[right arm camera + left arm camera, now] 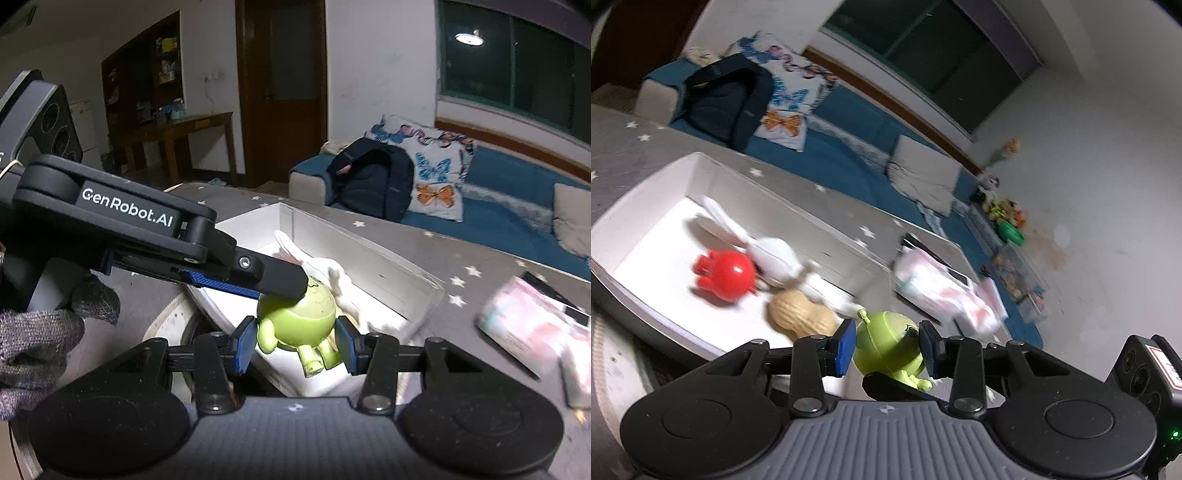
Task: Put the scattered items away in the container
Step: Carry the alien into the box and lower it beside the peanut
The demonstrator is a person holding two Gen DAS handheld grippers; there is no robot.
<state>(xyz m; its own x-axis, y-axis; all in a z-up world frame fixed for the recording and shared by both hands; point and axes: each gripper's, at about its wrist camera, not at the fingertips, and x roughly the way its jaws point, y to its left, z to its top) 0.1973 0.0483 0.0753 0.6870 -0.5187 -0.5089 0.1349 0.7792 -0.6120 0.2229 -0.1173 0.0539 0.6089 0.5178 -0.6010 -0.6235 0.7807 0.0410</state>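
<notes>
Green toy (297,317) seemingly between both fingers (244,345)

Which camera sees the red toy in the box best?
The left wrist view. There the red toy lies in plain sight inside the white box, beside the white bunny, though a bit blurred. The right wrist view does not show it at all.

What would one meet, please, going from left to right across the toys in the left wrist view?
red toy → white plush rabbit → peanut-shaped toy → green toy between the left gripper pads → pink and white packet.
</notes>
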